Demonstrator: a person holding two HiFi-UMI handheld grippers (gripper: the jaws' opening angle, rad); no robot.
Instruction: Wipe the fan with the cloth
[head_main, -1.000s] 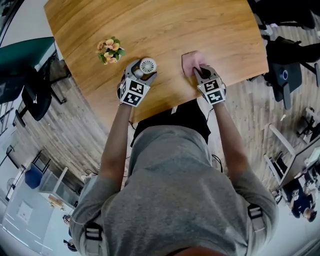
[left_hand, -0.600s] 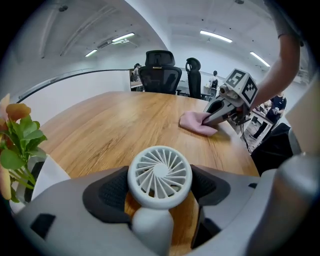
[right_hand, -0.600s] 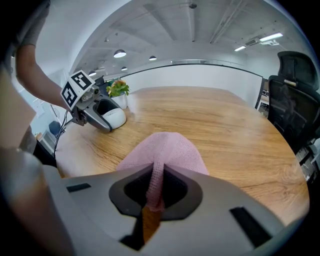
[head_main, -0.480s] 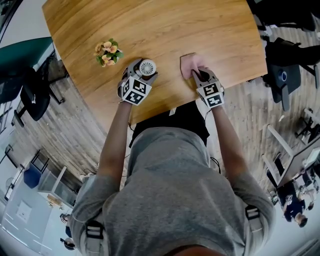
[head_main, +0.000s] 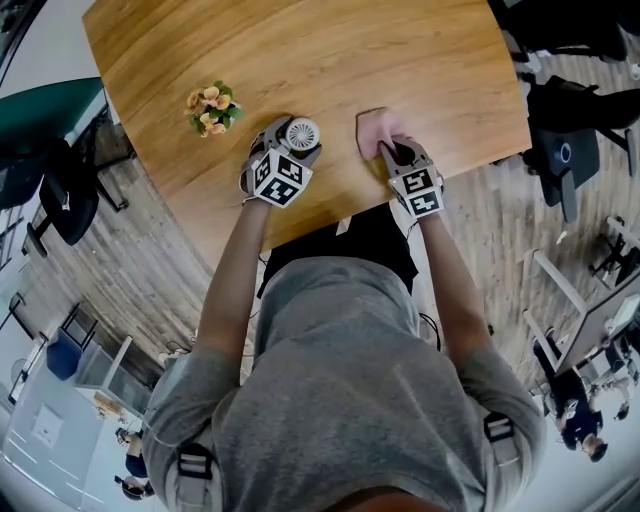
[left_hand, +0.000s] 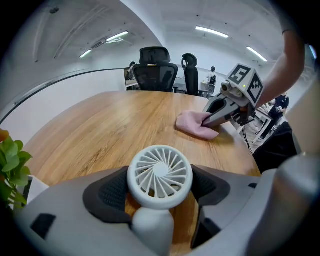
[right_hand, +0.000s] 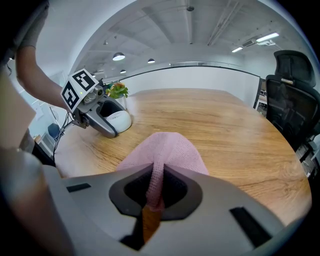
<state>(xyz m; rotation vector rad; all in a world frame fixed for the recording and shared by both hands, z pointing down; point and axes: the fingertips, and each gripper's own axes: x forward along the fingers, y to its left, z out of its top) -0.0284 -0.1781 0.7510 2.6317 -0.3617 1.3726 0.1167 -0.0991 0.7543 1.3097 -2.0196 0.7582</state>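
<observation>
Left claw (head_main: 293, 140) shifted right, fan (left_hand: 160, 173) gripped, cloth (right_hand: 168, 149) in right claw (right_hand: 154, 193)

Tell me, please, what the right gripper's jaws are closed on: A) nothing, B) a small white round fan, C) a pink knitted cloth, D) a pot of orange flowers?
C: the right gripper view shows the right gripper pinching a fold of the pink knitted cloth; the white round fan sits in the left gripper.
</observation>
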